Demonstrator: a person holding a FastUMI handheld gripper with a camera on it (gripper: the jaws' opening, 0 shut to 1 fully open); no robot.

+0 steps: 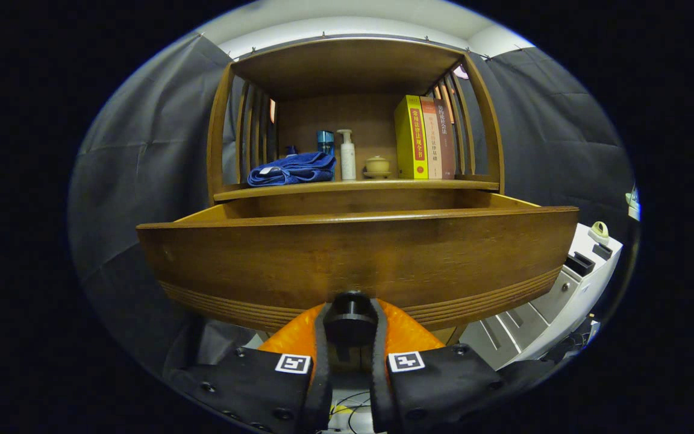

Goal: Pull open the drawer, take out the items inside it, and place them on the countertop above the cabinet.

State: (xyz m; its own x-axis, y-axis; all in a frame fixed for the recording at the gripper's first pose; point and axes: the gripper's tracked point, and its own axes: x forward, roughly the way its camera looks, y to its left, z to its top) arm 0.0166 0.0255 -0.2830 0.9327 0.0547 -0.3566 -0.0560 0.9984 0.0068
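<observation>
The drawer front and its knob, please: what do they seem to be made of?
The drawer front looks like brown wood with a smooth, slightly glossy finish; faint grain and carved grooves show. The knob, gripped between the gripper fingers, is dark and round, perhaps metal or plastic; I cannot tell.

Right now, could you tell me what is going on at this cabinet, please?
A handheld gripper is closed on the dark round knob of the wooden drawer, one finger on each side. The drawer is pulled out from the cabinet, but its inside is hidden behind the front panel. On the countertop above sit a folded blue towel, a pump bottle, a small jar and upright books.
</observation>
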